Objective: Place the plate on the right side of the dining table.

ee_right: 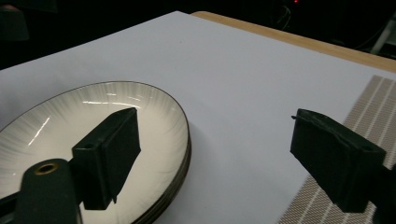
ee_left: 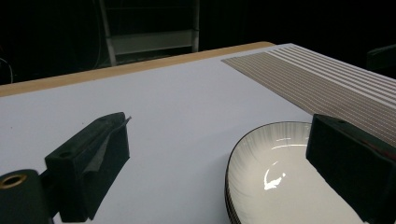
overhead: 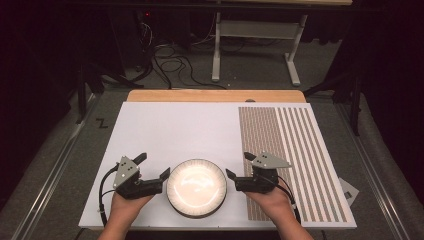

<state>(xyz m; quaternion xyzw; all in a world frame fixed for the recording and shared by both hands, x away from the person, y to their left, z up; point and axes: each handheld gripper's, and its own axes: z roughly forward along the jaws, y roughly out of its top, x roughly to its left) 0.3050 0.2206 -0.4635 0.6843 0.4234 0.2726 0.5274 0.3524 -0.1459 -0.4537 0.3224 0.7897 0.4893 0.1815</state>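
- We hold our left gripper (overhead: pixel 154 168) low over the white board (overhead: pixel 180 125), at the left of the stack of plates (overhead: pixel 196 187). Its jaws stand spread with nothing pinched: one points away over bare board, the other reaches toward the plates' left rim.
- In the left gripper view, that nearer jaw hangs above the top plate's bowl (ee_left: pixel 280 186); we cannot tell whether it touches the rim.
- The plates lie between our two grippers, near the board's front edge: white, ribbed, with a dark rim line.
- Our right gripper (overhead: pixel 239 166) sits just right of the plates, jaws spread, gripping nothing. In the right gripper view, one jaw hovers over the plates' (ee_right: pixel 154 116) right side.
- Its other jaw stands over the striped mat (overhead: pixel 295 160), which lies under and beyond our right hand (overhead: pixel 270 200).
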